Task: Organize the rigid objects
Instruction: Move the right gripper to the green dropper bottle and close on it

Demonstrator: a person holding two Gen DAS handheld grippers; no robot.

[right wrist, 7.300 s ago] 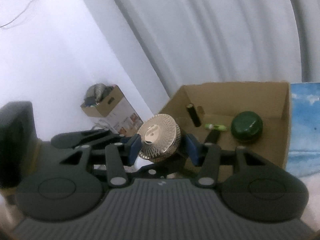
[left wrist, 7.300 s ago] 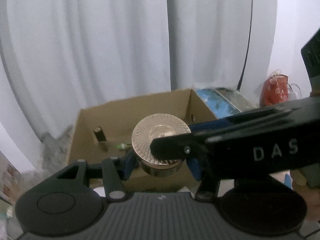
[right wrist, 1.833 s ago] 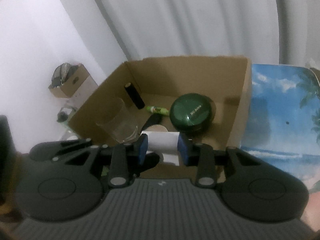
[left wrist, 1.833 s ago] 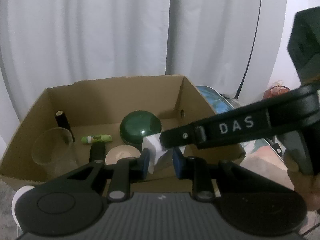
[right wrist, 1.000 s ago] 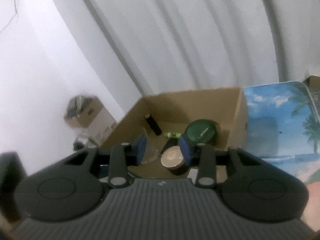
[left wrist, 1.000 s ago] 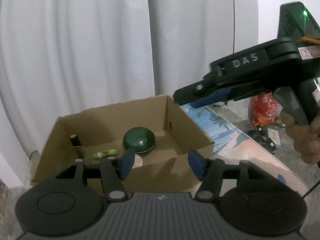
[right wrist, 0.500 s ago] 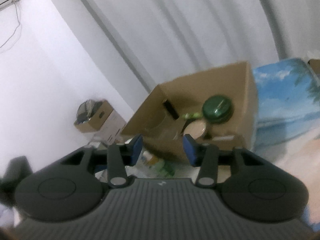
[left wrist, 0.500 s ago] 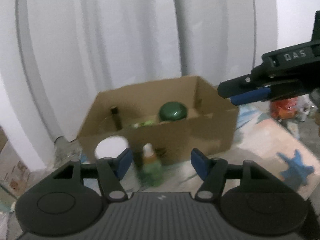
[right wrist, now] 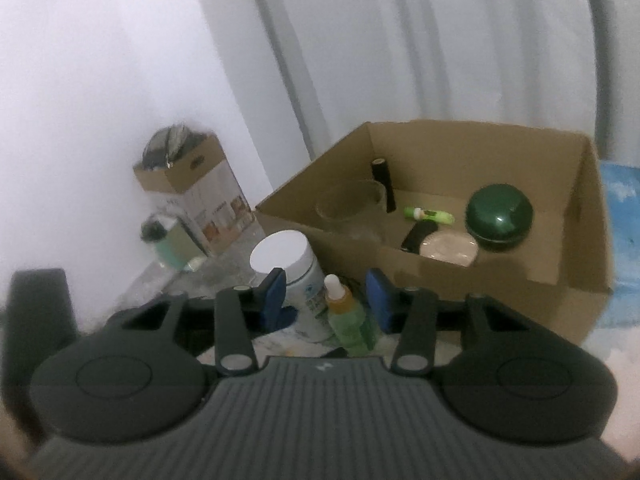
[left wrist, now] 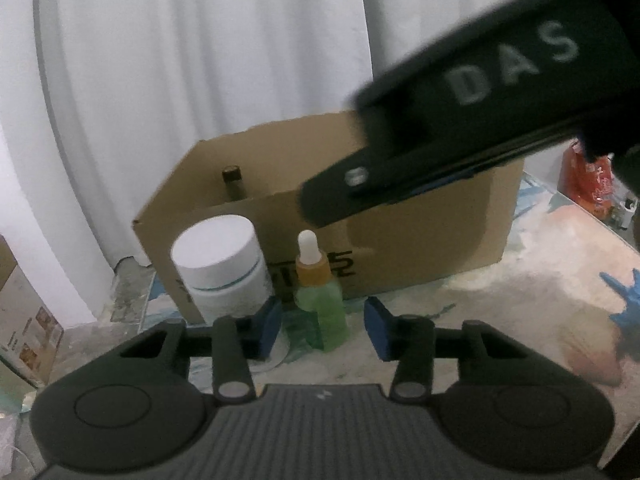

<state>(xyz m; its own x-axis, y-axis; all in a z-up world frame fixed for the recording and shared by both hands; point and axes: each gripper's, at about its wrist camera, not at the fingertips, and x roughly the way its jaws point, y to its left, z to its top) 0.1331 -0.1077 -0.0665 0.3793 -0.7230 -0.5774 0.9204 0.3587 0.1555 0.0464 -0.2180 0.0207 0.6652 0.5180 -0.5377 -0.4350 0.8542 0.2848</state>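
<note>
A green dropper bottle [left wrist: 320, 312] with an orange collar and white bulb stands in front of the cardboard box [left wrist: 420, 256], beside a white-lidded jar [left wrist: 222, 270]. My left gripper [left wrist: 322, 326] is open, its blue pads either side of the bottle. My right gripper [right wrist: 326, 304] is also open around the same bottle [right wrist: 350, 320], from above; its arm crosses the left wrist view. In the box [right wrist: 576, 272] lie a green round case [right wrist: 498, 216], a beige disc [right wrist: 448, 250], a clear cup [right wrist: 348, 204], a black tube [right wrist: 382, 184] and a green stick [right wrist: 428, 214].
A patterned mat [left wrist: 560, 280] covers the floor. A smaller printed carton [right wrist: 196, 192] and a green-capped jar [right wrist: 168, 244] stand at the left by the wall. White curtains hang behind the box. A red bag [left wrist: 588, 188] sits at the far right.
Both grippers came down from above the box to floor level in front of it. The dropper bottle now sits between the open pads of both.
</note>
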